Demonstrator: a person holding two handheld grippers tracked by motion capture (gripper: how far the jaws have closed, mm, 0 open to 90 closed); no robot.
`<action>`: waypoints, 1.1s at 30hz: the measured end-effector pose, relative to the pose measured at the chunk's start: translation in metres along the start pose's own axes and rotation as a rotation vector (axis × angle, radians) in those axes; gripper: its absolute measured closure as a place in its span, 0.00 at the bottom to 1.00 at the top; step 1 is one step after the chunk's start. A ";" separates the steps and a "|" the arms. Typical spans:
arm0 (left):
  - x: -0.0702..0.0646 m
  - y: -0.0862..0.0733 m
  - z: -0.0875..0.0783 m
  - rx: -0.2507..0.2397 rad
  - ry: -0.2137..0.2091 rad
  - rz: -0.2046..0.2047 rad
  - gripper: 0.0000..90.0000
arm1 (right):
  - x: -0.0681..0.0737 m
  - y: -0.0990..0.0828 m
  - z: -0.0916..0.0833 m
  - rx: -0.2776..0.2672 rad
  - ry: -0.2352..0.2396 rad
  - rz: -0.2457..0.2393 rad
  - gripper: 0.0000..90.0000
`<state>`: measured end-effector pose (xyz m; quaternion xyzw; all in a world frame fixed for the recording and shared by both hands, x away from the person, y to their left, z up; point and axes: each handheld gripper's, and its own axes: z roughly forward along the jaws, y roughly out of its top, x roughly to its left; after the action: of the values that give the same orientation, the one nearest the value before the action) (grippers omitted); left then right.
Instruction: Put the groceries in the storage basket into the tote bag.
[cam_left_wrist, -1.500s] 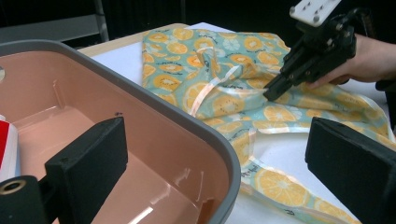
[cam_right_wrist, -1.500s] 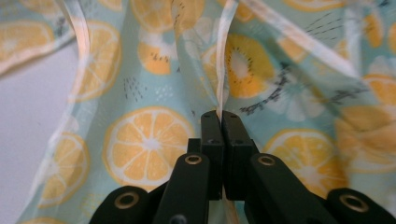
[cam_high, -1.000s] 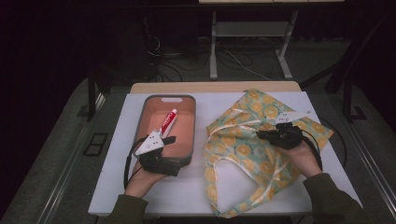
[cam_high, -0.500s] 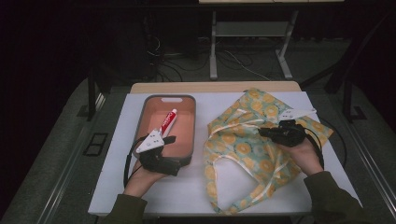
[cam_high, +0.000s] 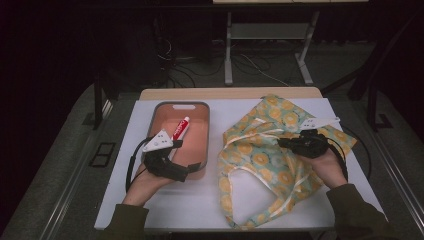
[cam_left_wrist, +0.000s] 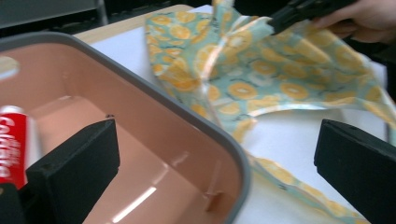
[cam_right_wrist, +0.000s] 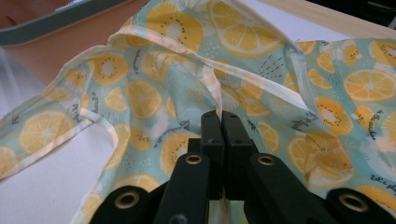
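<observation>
Two grippers share the work: the right gripper (cam_high: 285, 143) has its fingers pinched tight on the citrus-print bag (cam_high: 260, 160), lifting its rim so the mouth gapes, while the left gripper (cam_high: 175, 144) hovers wide open, empty, beside the toothpaste (cam_high: 180, 128) in the tray (cam_high: 200, 107).

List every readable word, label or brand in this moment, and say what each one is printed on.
"Colgate": white letters on the red toothpaste tube in the pink tray, cut off at the frame edge in the left gripper view.
"let's play": small script on the lemon-print bag, at the lower right edge of the right gripper view.
Other small script lines between the bag's fruit prints are too small to read.
</observation>
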<state>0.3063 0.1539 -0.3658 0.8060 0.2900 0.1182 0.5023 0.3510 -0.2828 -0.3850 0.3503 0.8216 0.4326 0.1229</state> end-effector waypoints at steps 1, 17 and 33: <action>0.002 0.004 0.000 0.004 0.006 0.009 0.00 | 0.000 0.000 0.000 0.003 0.000 0.000 0.99; 0.074 0.022 0.041 0.105 0.200 -0.055 0.07 | 0.001 -0.002 0.001 0.009 0.003 -0.005 0.99; 0.091 0.003 0.079 0.373 0.336 -0.092 0.16 | 0.002 -0.004 0.002 0.014 0.007 -0.011 0.99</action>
<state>0.4189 0.1480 -0.4091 0.8397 0.4225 0.1718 0.2947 0.3489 -0.2818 -0.3899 0.3452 0.8269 0.4274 0.1200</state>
